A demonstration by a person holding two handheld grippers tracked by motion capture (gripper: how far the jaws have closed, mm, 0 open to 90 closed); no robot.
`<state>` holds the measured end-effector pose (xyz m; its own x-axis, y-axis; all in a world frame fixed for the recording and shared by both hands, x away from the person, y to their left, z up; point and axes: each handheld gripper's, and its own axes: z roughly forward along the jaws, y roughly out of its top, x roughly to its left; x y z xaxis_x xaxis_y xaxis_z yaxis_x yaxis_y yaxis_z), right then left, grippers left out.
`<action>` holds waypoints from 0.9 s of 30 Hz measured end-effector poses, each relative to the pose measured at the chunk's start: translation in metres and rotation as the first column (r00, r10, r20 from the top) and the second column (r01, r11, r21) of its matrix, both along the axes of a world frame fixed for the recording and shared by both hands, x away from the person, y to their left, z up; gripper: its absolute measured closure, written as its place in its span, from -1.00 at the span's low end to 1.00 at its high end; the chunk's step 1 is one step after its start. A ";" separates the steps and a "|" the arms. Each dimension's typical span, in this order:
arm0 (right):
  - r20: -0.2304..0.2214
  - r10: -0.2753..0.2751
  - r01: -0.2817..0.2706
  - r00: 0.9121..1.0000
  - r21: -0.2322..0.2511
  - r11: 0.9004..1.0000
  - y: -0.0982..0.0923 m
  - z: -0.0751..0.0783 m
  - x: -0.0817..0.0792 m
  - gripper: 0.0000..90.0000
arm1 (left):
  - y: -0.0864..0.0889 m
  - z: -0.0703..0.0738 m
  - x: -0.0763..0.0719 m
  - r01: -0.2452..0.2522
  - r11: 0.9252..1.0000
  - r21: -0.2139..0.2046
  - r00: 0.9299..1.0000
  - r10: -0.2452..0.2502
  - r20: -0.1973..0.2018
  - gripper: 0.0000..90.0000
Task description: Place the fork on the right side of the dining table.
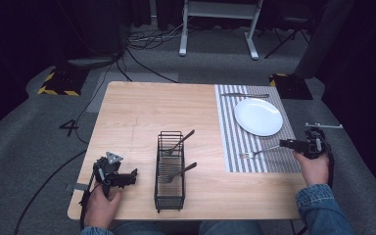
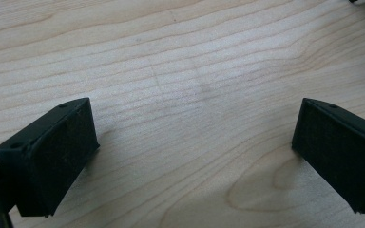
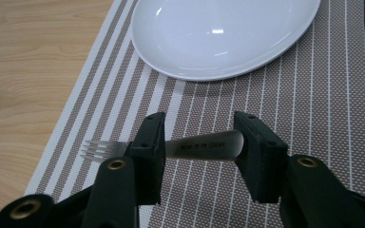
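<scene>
Dark grey carpet is surrounding a pale wooden table (image 1: 142, 112), where a striped placemat (image 1: 230, 142) is lying at the right. On it a fork (image 3: 171, 148) is resting just in front of a white plate (image 3: 218, 38), its handle lying between the right gripper's (image 3: 198, 149) parted jaws; whether they are touching it cannot be told. Engraved lettering on the handle is too small to read. A black wire caddy (image 1: 170, 171) is holding two more forks (image 1: 178, 172) mid-table. A knife (image 1: 245, 95) is lying beyond the plate. The left gripper (image 2: 195, 137) is hovering low over bare wood, jaws wide apart.
</scene>
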<state>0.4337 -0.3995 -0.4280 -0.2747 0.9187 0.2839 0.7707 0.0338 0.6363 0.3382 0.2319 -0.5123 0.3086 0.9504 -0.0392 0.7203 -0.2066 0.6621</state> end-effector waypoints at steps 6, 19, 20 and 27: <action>-0.022 -0.006 0.007 1.000 0.014 1.000 -0.006 -0.010 0.000 0.19 | 0.000 0.000 0.000 0.000 1.000 0.000 1.000 0.000 0.000 -0.97; -0.093 -0.022 0.025 0.995 0.033 0.999 -0.016 -0.033 0.001 0.14 | 0.000 0.000 0.000 0.000 1.000 0.000 1.000 0.000 0.000 -0.97; -0.101 -0.025 0.029 0.995 0.036 0.999 -0.017 -0.034 0.001 0.13 | 0.000 0.000 0.000 0.000 1.000 0.000 1.000 0.000 0.000 -0.97; -0.128 -0.031 0.036 0.991 0.035 0.999 -0.020 -0.041 0.006 0.07 | 0.000 0.000 0.000 0.000 1.000 0.000 1.000 0.000 0.000 -0.97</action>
<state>0.4396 -0.4197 -0.4686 -0.2035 0.9150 0.3483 0.8457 -0.0150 0.5334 0.3382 0.2319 -0.5123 0.3085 0.9504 -0.0393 0.7203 -0.2064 0.6623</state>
